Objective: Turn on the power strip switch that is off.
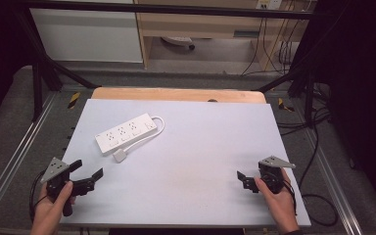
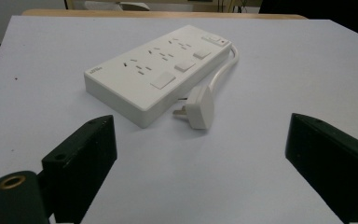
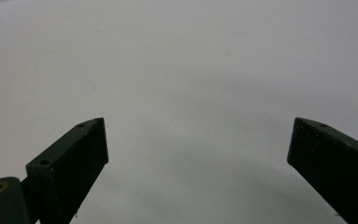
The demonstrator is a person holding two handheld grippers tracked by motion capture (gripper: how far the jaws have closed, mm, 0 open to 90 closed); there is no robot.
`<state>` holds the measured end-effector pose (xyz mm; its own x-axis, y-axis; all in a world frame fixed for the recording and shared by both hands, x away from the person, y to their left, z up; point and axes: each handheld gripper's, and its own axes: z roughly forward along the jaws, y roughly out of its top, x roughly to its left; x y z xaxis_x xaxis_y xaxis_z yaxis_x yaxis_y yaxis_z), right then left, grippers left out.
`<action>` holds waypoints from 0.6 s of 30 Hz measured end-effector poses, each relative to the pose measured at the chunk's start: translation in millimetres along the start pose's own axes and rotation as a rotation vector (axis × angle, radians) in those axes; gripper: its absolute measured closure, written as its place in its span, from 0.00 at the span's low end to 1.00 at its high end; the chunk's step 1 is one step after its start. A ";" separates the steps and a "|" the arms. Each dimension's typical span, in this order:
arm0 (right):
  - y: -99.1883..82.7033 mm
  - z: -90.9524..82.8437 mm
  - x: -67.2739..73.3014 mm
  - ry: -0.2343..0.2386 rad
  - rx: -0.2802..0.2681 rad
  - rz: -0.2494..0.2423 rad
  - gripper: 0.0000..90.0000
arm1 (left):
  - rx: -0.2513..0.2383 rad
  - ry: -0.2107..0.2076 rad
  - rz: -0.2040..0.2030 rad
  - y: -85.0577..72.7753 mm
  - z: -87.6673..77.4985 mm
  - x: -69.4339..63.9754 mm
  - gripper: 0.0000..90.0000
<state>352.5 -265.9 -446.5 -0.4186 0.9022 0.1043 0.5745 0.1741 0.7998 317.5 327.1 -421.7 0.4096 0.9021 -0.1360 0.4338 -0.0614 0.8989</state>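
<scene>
A white power strip point(image 1: 126, 133) lies on the pale table point(image 1: 200, 161) at the far left, its cable point(image 1: 159, 128) looping round to a white plug point(image 1: 121, 155) on the table by its near end. My left gripper point(image 1: 88, 169) is held near the front left edge, open and empty, pointing toward the strip. In the left gripper view the strip point(image 2: 161, 70) and plug point(image 2: 199, 108) lie ahead of the wide-apart jaws point(image 2: 200, 140). My right gripper point(image 1: 245, 180) stands open at the front right; its own view has bare table between the jaws point(image 3: 198, 140).
A wooden strip point(image 1: 176, 94) borders the table's far edge. Metal frame rails point(image 1: 34, 127) run along both sides. Cables point(image 1: 318, 196) trail on the floor at the right. A wooden desk point(image 1: 200, 24) stands behind the table.
</scene>
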 end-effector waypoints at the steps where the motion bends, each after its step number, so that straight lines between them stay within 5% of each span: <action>1: 0.1 0.5 0.6 0.007 -0.006 -0.005 0.06 | 0.000 0.000 0.000 0.0 0.0 0.0 0.10; 9: 1.9 0.4 5.7 0.012 -0.074 -0.035 0.07 | -0.024 -0.005 -0.013 1.5 -3.1 1.5 0.10; 18: 1.2 2.5 6.2 0.012 -0.054 -0.039 0.07 | -0.074 0.004 -0.007 5.2 -8.4 0.6 0.09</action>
<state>352.3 -259.1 -446.4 -0.4484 0.8903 0.0796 0.5190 0.1868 0.8341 313.3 330.9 -413.5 0.4039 0.9039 -0.1406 0.3760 -0.0239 0.9263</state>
